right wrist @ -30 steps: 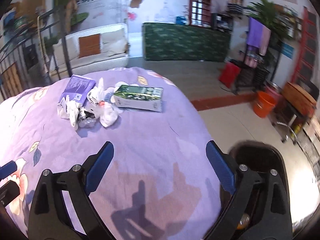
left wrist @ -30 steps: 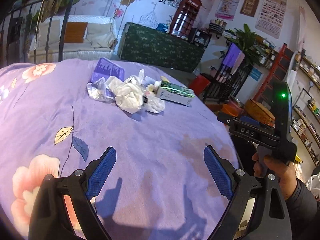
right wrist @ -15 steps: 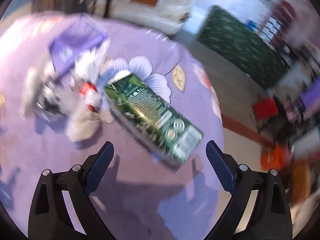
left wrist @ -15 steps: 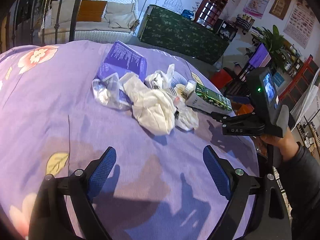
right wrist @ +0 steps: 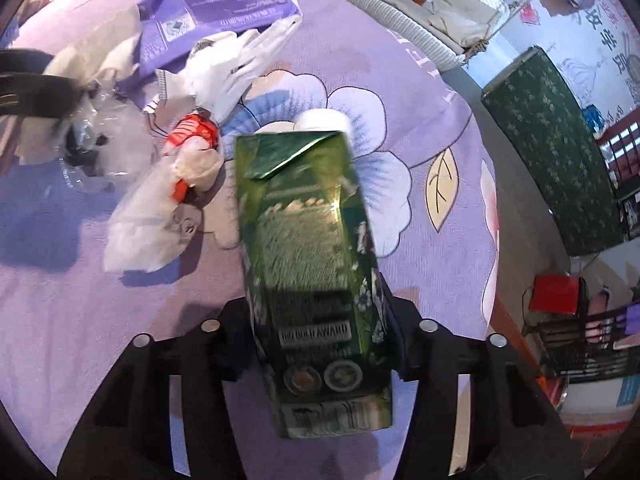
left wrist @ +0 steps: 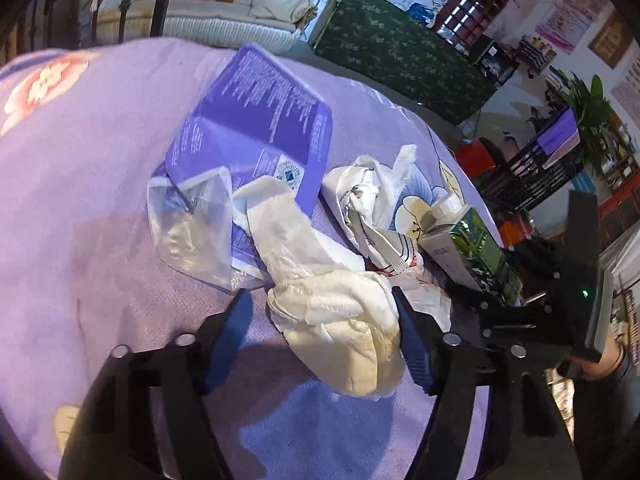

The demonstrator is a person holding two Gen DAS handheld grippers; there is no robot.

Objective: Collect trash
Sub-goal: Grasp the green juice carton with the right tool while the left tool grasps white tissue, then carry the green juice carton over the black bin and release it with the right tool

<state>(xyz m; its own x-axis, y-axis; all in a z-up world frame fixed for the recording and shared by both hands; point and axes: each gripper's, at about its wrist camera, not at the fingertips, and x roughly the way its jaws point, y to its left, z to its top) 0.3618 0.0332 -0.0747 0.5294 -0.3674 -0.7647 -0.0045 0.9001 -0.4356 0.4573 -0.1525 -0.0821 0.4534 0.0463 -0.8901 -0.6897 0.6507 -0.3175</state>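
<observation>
While its jaws have just been closing, the left hand-held gripper [left wrist: 320,320] straddles a crumpled white tissue wad [left wrist: 340,320]; the right pad touches the wad, the left pad stands apart, so it is not yet clamped. The right hand-held gripper [right wrist: 320,332] has also just been closing and now pinches the green carton [right wrist: 316,280] by its two long sides. The carton lies flat on the purple flowered cloth [left wrist: 80,200], its white cap [left wrist: 446,206] on. Around it lie a clear plastic bag [left wrist: 192,232], a white bag with red print [right wrist: 192,148] and a flattened purple box [left wrist: 260,120]. Whether any of these holds anything cannot be told.
</observation>
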